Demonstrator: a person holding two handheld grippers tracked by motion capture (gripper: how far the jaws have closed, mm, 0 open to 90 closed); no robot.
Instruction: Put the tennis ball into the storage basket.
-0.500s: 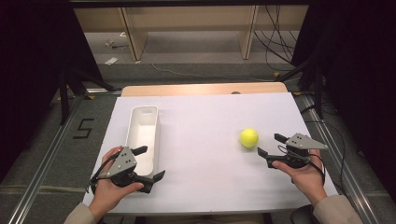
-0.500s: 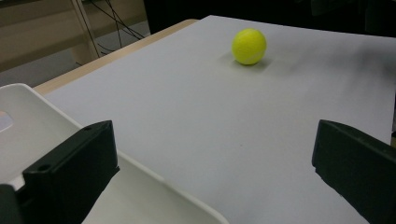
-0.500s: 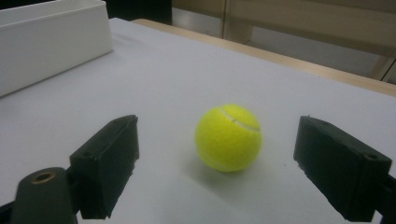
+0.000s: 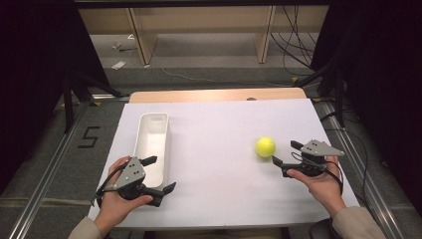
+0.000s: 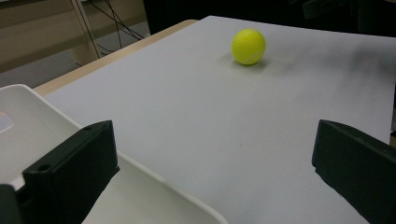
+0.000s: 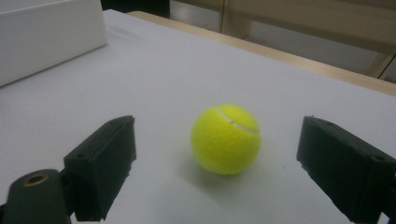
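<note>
A yellow tennis ball (image 4: 265, 147) rests on the white table sheet (image 4: 219, 119), right of centre. My right gripper (image 4: 283, 152) is open just to the ball's right, jaws pointing at it and not touching. In the right gripper view the ball (image 6: 225, 139) lies a little ahead, centred between the two black pads (image 6: 100, 165). My left gripper (image 4: 161, 174) is open and holds nothing, at the near end of a long white tray (image 4: 153, 117). In the left gripper view one of its pads (image 5: 70, 172) hangs over the tray rim (image 5: 154, 182), and the ball (image 5: 248, 45) lies far across the sheet.
The tray looks empty and runs lengthwise away from me at the left. A bare wooden strip (image 4: 214, 94) edges the far side of the sheet. Metal rails (image 4: 45, 184) flank the table, with cables (image 4: 298, 45) on the floor beyond.
</note>
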